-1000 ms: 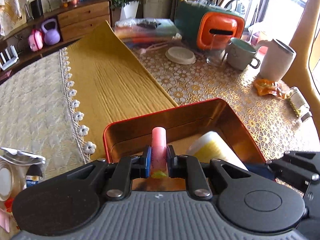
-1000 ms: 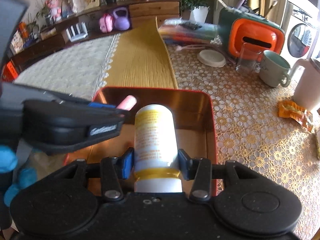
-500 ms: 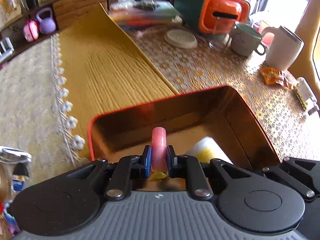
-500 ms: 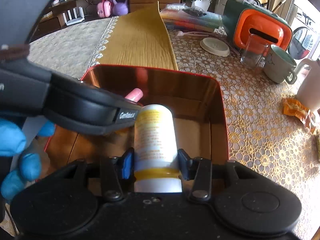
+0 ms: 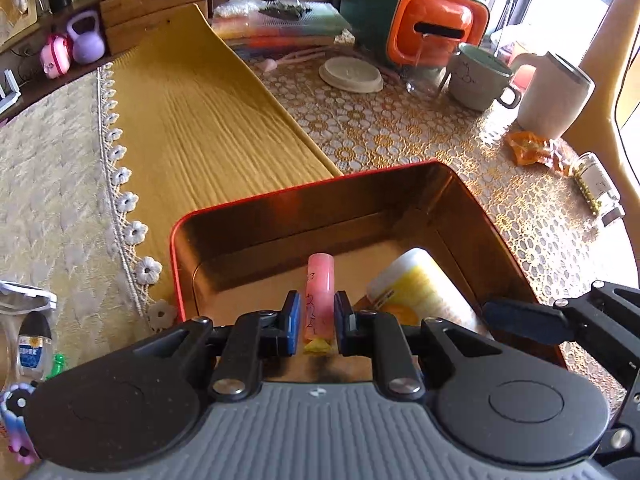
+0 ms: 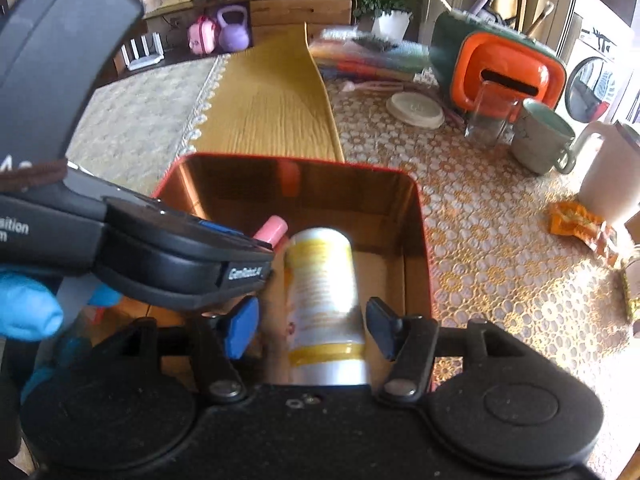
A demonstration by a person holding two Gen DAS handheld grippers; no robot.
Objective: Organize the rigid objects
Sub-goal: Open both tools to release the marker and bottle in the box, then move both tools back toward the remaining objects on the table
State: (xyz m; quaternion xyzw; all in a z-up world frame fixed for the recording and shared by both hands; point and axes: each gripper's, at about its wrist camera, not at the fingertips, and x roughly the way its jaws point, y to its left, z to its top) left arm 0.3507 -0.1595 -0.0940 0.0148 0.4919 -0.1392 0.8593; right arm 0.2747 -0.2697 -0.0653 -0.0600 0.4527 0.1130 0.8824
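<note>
Change: since half a second ago my right tongs [image 6: 312, 326] have spread off the white-and-yellow plastic bottle [image 6: 322, 300]; they were clamped on it then, and now a gap shows on each side. My left tongs [image 5: 316, 318] have also eased apart around the pink cylindrical tube [image 5: 319, 298].
Right tongs: wide; blue pad [image 6: 240, 326] and dark pad either side of the bottle, neither touching it.
Bottle: lying inside the red-rimmed, copper-lined metal tin [image 6: 416, 200], white cap end toward my right camera, base pointing at the far wall. Blurred in the right view. In the left view it [image 5: 416, 292] lies tilted to the right of the tube.
Left tongs: narrow opening; tube stands between the pads with a thin sliver of gap on both sides. Whether either pad still touches it, I cannot tell.
Tube: over the tin's [image 5: 178, 264] interior, yellow-green end nearest the camera. From the right view its pink tip [image 6: 272, 229] pokes out past the left tool's body, just beside the bottle.
Tin: sits on the gold-and-white lace tablecloth [image 5: 400, 136], its left part against the mustard ribbed cloth [image 5: 200, 120].
Beyond the tin: orange-fronted green box [image 5: 436, 32], pale green mug [image 5: 478, 78], white jug [image 5: 554, 98], round cream lid [image 5: 350, 74], all well apart from the tin.
</note>
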